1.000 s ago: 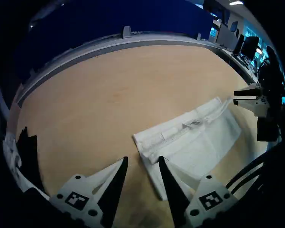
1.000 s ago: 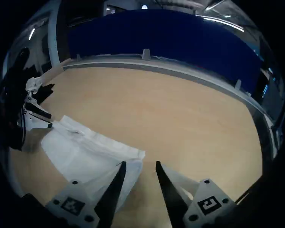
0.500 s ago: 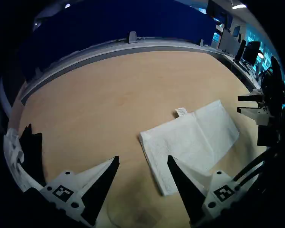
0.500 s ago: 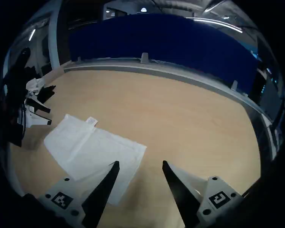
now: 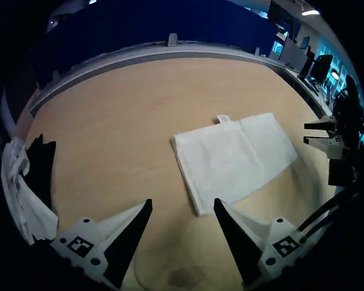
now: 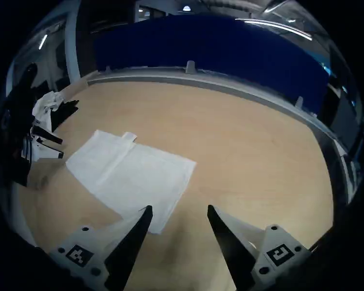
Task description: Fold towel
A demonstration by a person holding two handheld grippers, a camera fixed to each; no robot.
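Note:
A white towel (image 5: pixel 233 157) lies flat on the wooden table (image 5: pixel 133 111), folded over, with a small tag (image 5: pixel 223 118) sticking out at its far edge. My left gripper (image 5: pixel 182 213) hovers open just short of the towel's near corner, touching nothing. In the right gripper view the same towel (image 6: pixel 133 172) spreads out ahead and to the left, and my right gripper (image 6: pixel 179 213) is open above its near corner, holding nothing. The right gripper (image 5: pixel 322 133) also appears at the right edge of the left gripper view, and the left gripper (image 6: pixel 43 145) at the left edge of the right gripper view.
A heap of white and black cloths (image 5: pixel 22 194) sits at the table's left end, also seen as cloths (image 6: pixel 53 104). A blue partition (image 6: pixel 206 48) runs along the table's far edge. Monitors (image 5: pixel 322 60) stand beyond the right end.
Both grippers opened and let go of the towel, then drew back from it. The bunched towel has settled flat in a folded rectangle.

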